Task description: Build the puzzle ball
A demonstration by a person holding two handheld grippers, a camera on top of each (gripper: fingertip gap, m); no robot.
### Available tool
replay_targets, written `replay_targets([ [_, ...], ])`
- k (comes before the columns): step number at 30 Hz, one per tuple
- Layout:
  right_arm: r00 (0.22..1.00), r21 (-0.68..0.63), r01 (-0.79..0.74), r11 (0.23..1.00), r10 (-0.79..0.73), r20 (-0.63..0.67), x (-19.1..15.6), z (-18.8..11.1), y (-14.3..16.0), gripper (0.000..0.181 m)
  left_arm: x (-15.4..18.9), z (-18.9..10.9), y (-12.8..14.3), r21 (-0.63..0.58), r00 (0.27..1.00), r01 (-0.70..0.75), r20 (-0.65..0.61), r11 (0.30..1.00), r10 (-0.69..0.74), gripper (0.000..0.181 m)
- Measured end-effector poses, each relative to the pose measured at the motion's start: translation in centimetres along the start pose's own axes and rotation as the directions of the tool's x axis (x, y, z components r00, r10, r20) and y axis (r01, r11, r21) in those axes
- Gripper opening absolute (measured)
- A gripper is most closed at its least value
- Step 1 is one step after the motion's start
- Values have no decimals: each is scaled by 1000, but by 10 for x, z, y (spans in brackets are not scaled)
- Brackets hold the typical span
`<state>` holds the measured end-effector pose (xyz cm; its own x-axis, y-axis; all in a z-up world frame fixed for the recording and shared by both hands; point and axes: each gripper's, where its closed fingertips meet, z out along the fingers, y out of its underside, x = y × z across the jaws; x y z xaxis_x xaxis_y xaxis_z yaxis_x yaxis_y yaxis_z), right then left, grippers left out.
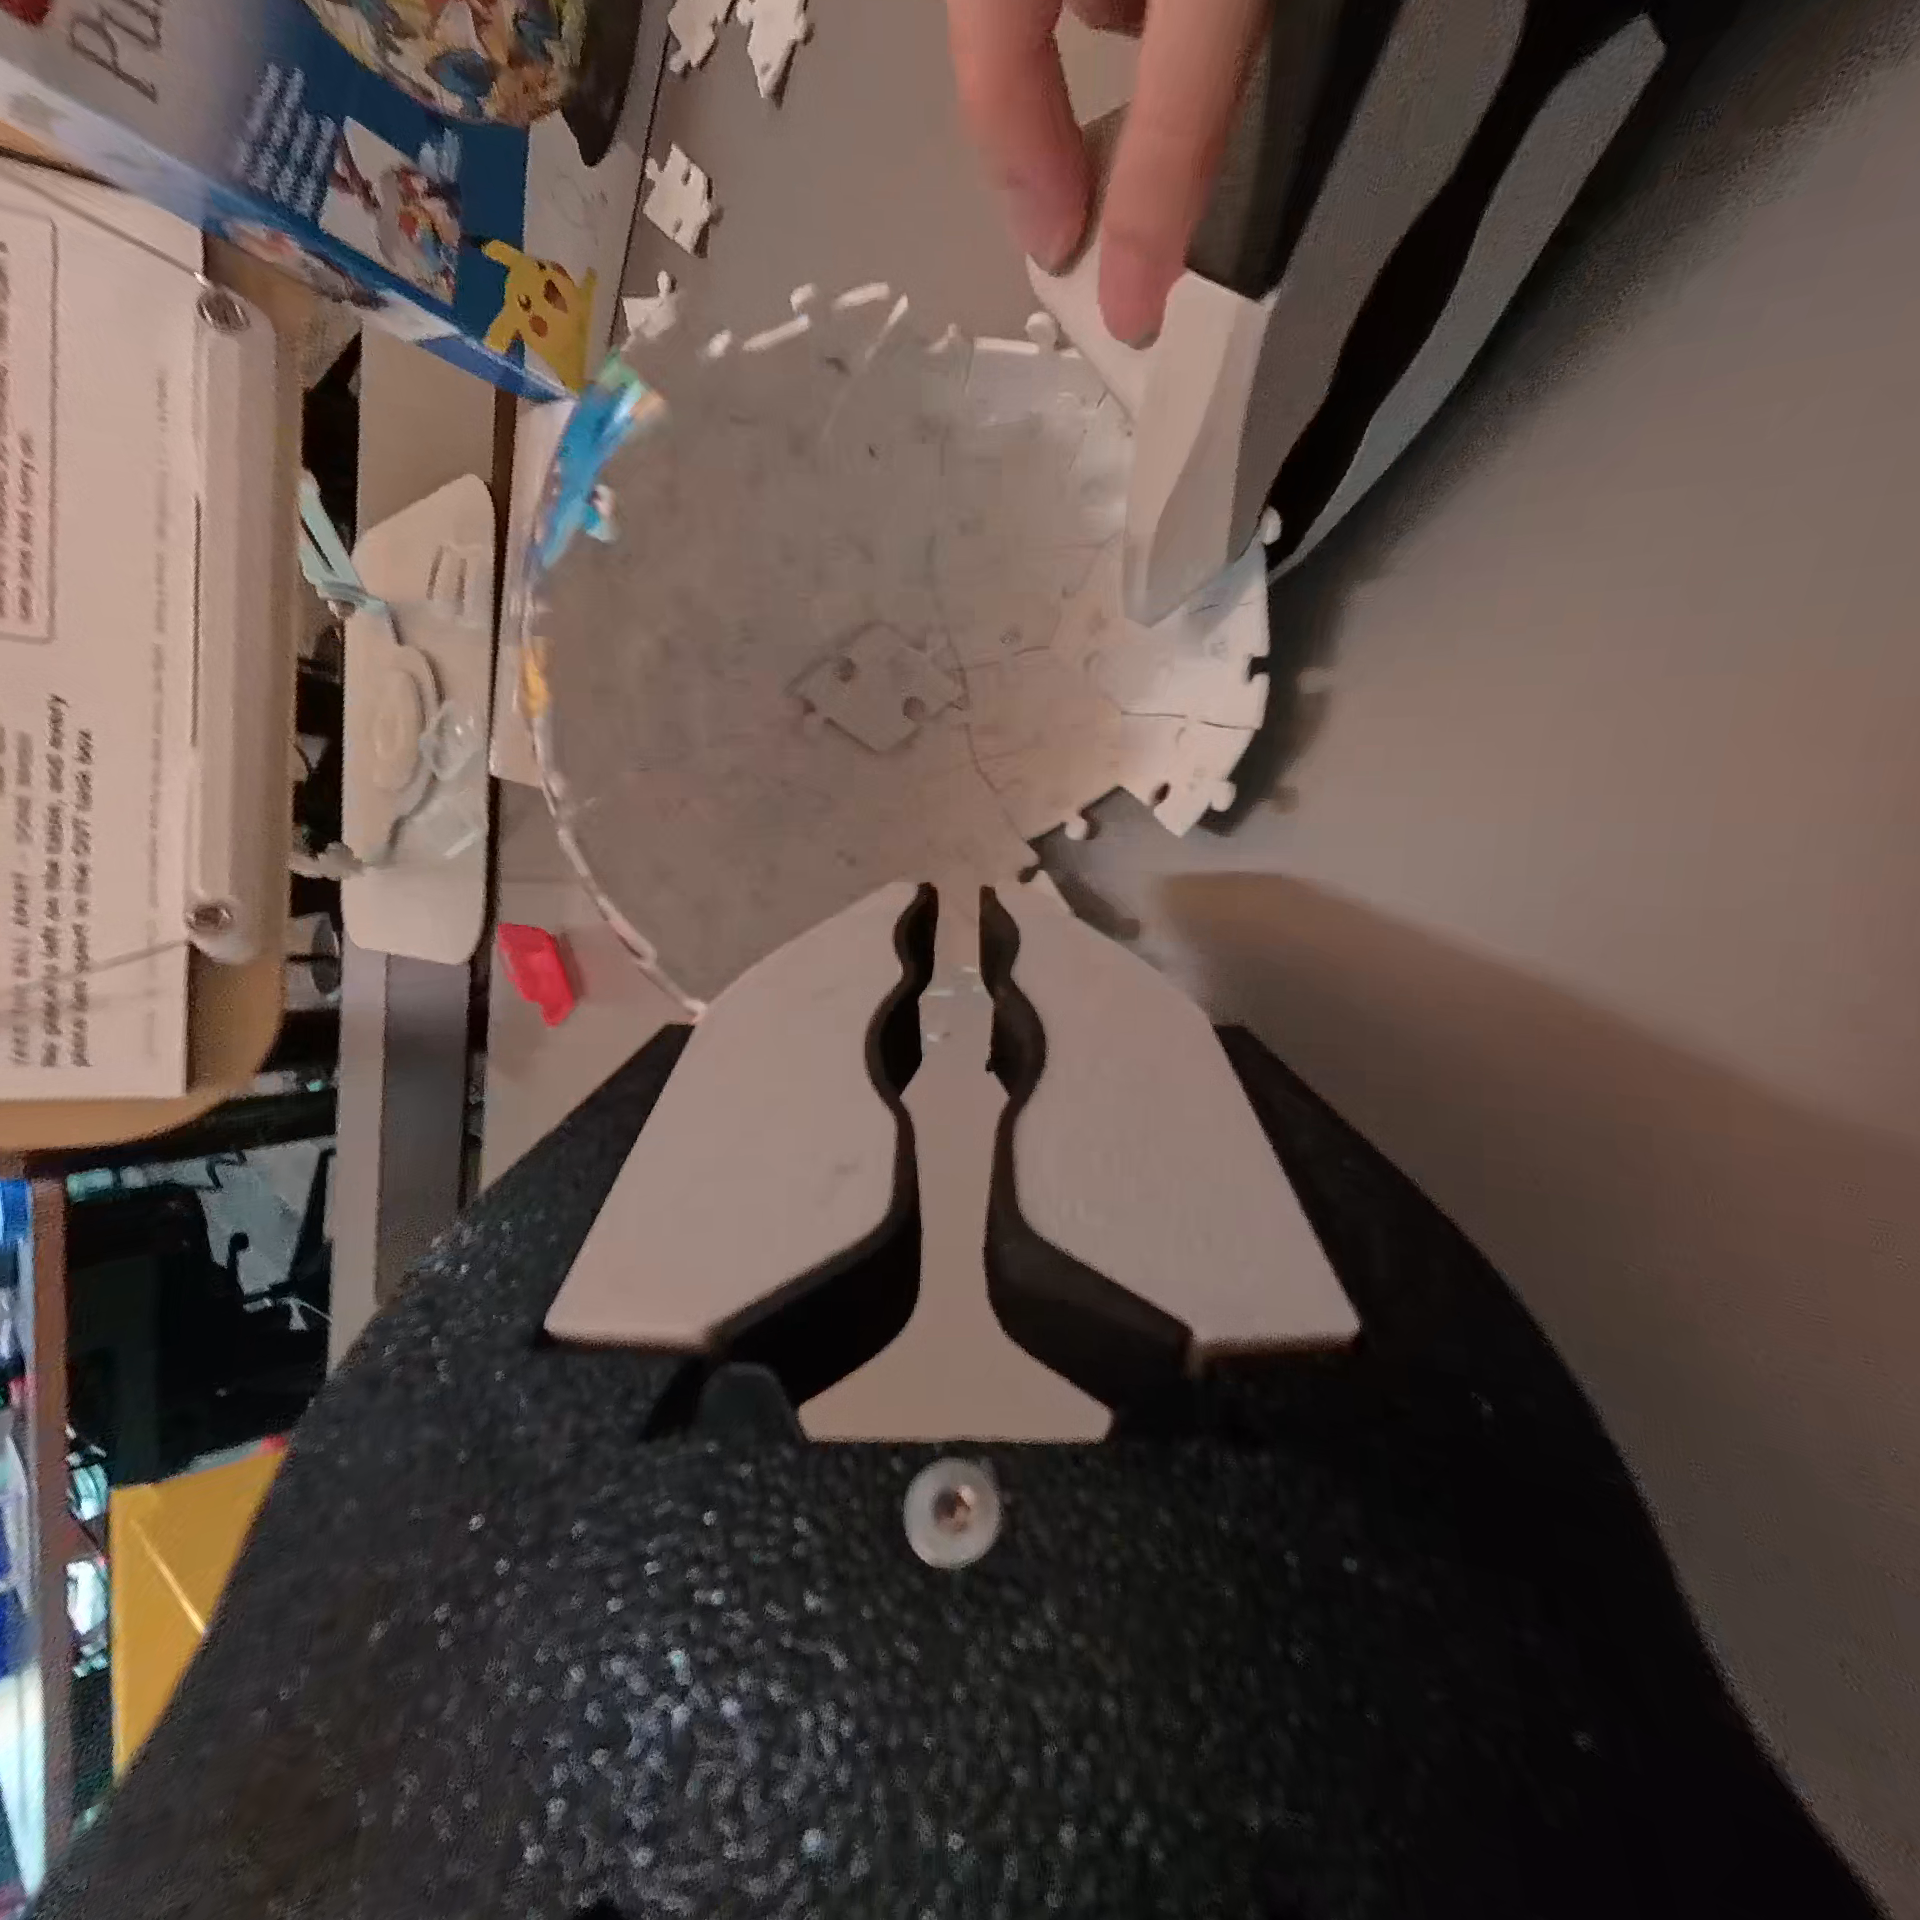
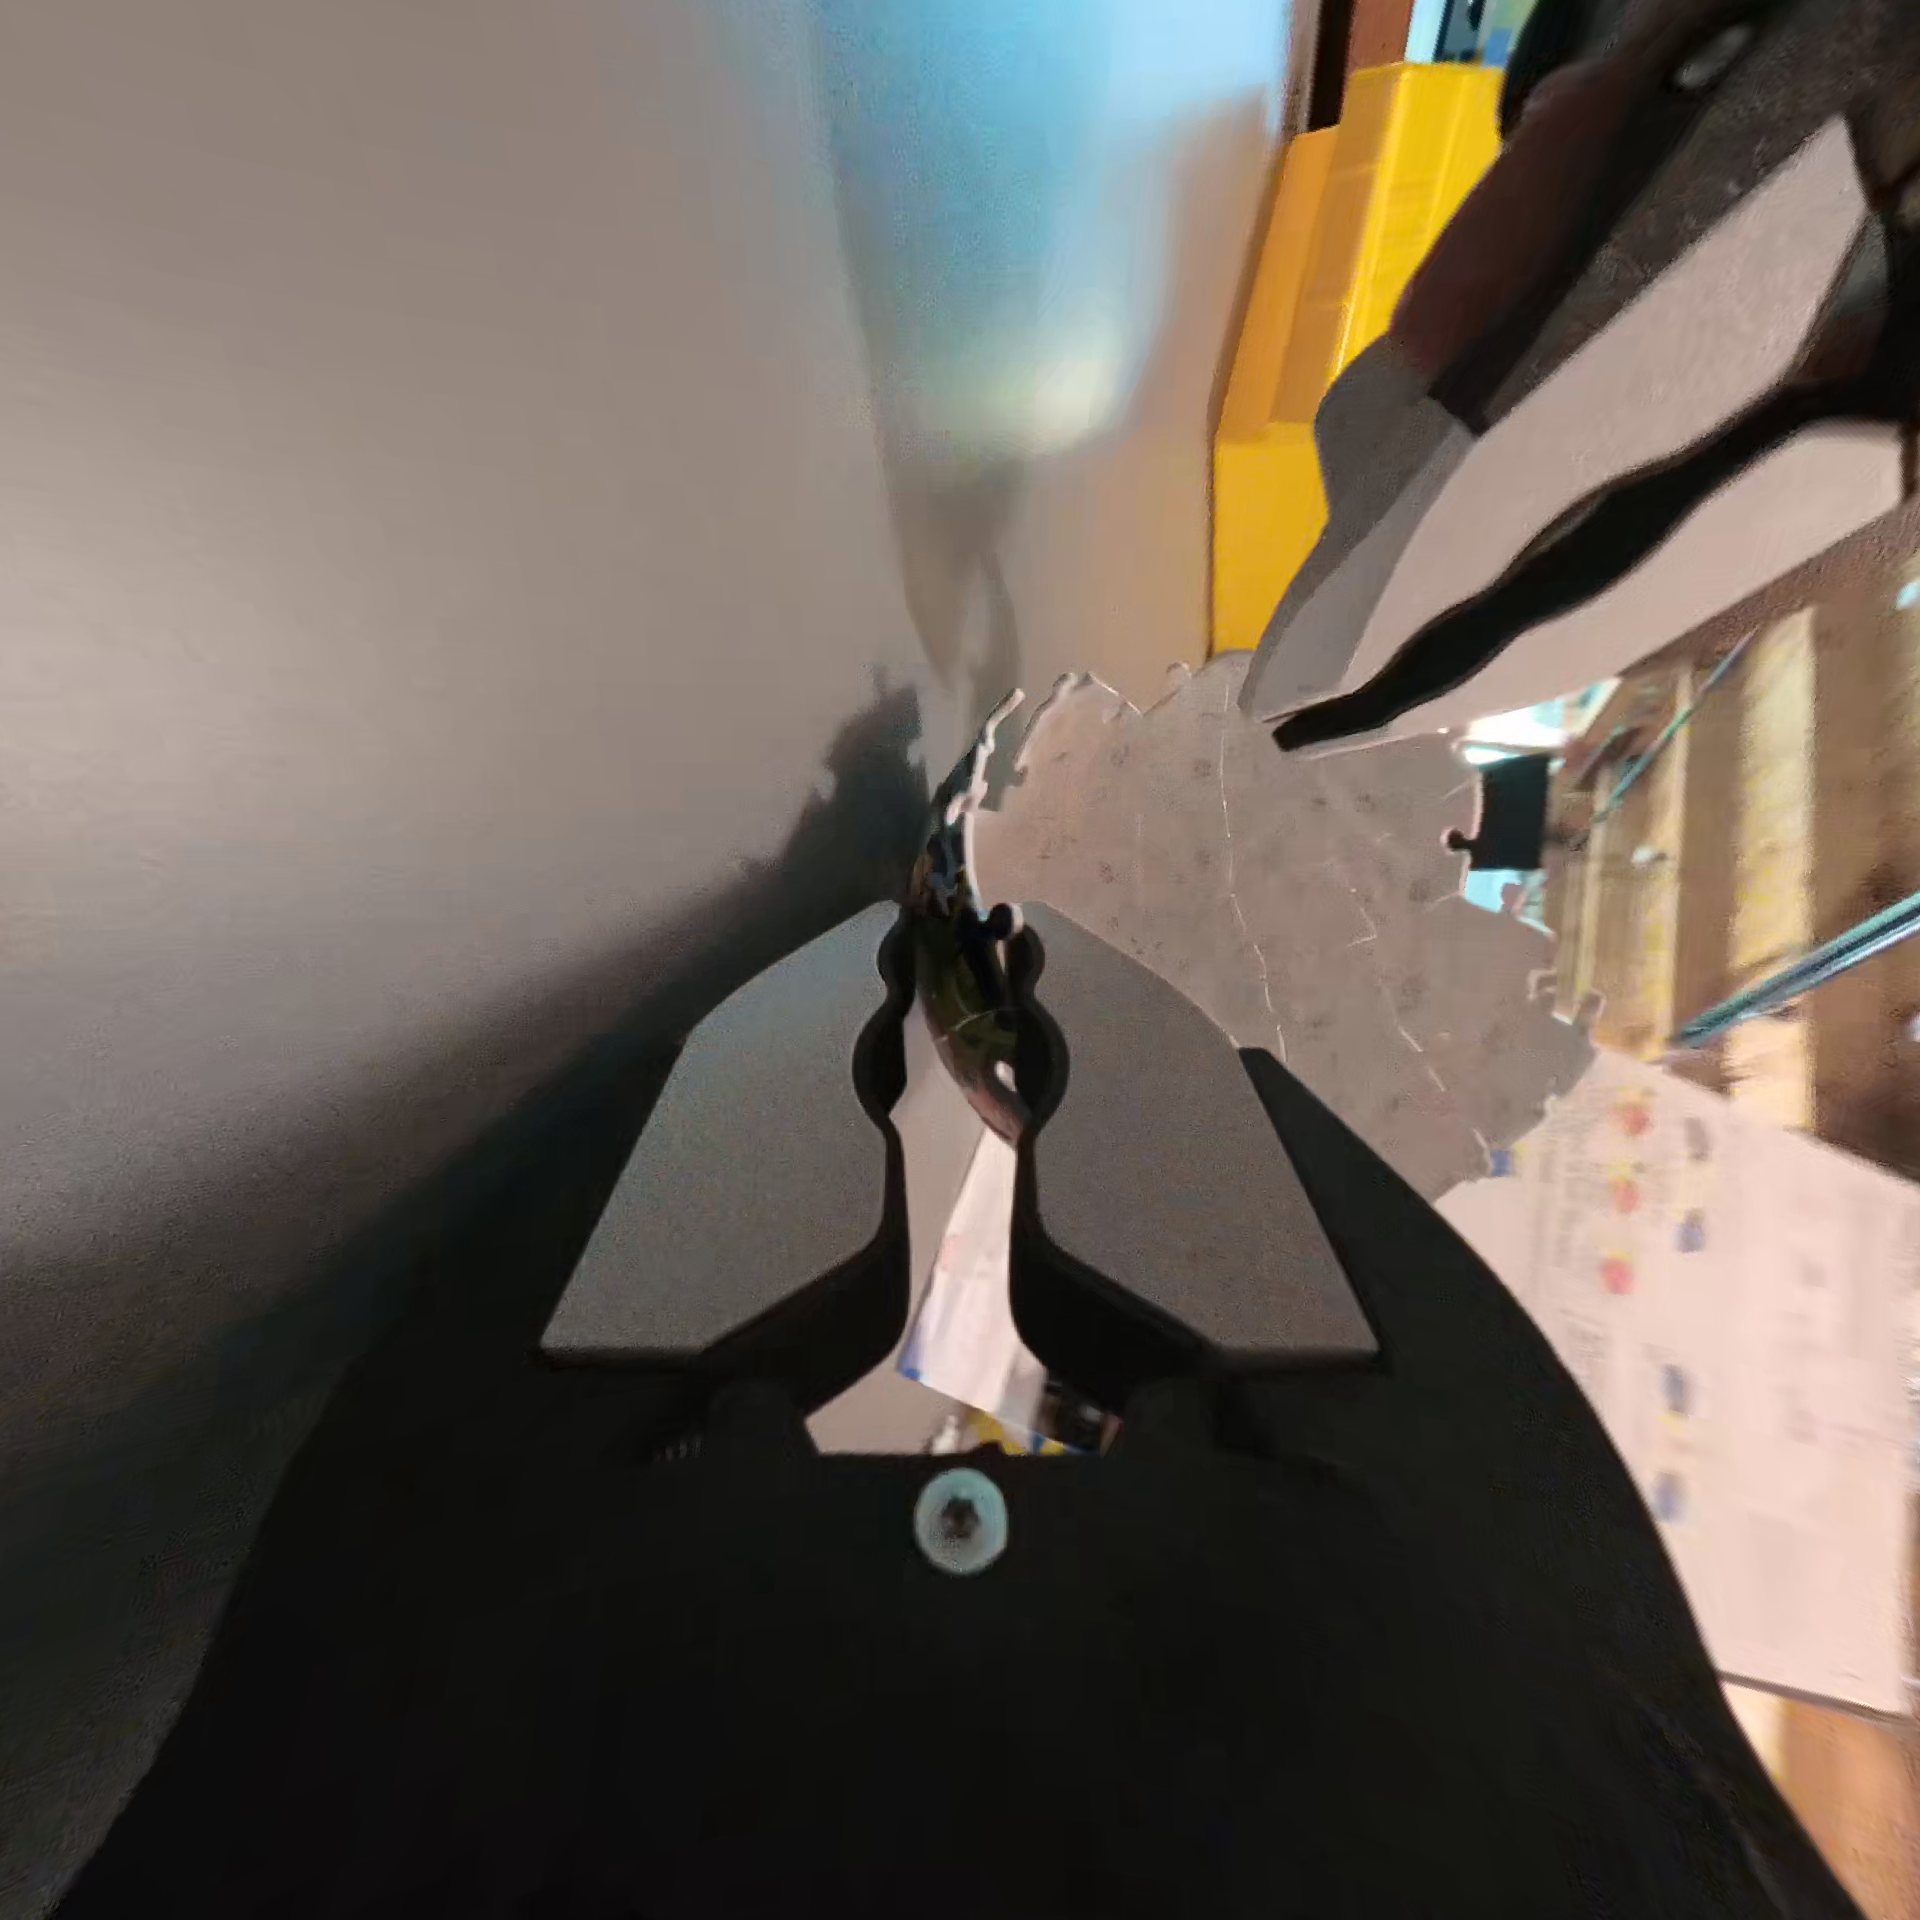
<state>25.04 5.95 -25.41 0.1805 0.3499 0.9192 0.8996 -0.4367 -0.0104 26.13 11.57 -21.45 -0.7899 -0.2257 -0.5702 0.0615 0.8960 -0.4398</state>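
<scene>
The half-built puzzle ball (image 1: 769, 582) is a bowl-shaped shell, grey inside with a printed outside. One loose piece (image 1: 873, 691) lies inside it. My left gripper (image 1: 956, 904) is shut on the near rim of the shell. My right gripper (image 1: 1216, 582) is shut on the far right rim, with a person's fingers (image 1: 1081, 156) resting on it. In the right wrist view, my right gripper (image 2: 961, 925) clamps the printed rim of the puzzle ball (image 2: 1299, 935). The left gripper (image 2: 1288, 717) holds the opposite edge there.
Loose white pieces (image 1: 681, 197) lie on the grey table beyond the shell. A blue puzzle box (image 1: 416, 208), a cardboard box (image 1: 104, 623), a clear plastic stand (image 1: 426, 675) and a small red thing (image 1: 535, 971) are at left. A yellow bin (image 2: 1330, 312) and a printed sheet (image 2: 1714, 1351) show behind. There is about 7 centimeters between the tips of the two grippers.
</scene>
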Motion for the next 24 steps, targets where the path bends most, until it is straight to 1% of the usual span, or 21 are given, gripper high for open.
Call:
replay_targets([
  [2,998,-23,67,997,-67,-17,-1,1,-3,16,8,1,1,-5,999,46,18,999,-46,8],
  [5,993,-68,109,992,-111,-28,2,2,1,18,14,3,-4,-5,994,89,62,996,-88,9],
  [7,986,-134,149,980,-157,-53,7,3,8,20,20,7,-9,-2,993,95,74,995,-95,15],
  [8,979,-171,178,969,-192,-68,10,2,12,22,22,8,-10,-4,991,92,94,996,-92,16],
  [10,974,-214,195,957,-214,-72,12,3,17,22,22,10,-10,-23,987,87,135,996,-83,17],
  [13,963,-234,226,946,-253,-93,11,4,18,21,15,13,-2,-72,968,139,221,988,-120,18],
  [15,960,-237,230,944,-260,-105,11,5,15,21,8,13,4,-105,943,207,285,973,-170,18],
  [19,957,-259,228,939,-265,-118,14,6,14,22,-6,16,10,-192,895,297,398,935,-202,21],
  [21,960,-260,215,942,-252,-122,14,6,14,21,-1,25,6,-199,891,354,368,914,-265,26],
  [23,965,-254,180,950,-221,-142,14,4,15,22,2,33,-1,-166,876,410,347,897,-336,34],
  [24,967,-253,168,953,-209,-144,14,4,16,21,2,36,-2,-152,862,438,352,886,-366,35],
])
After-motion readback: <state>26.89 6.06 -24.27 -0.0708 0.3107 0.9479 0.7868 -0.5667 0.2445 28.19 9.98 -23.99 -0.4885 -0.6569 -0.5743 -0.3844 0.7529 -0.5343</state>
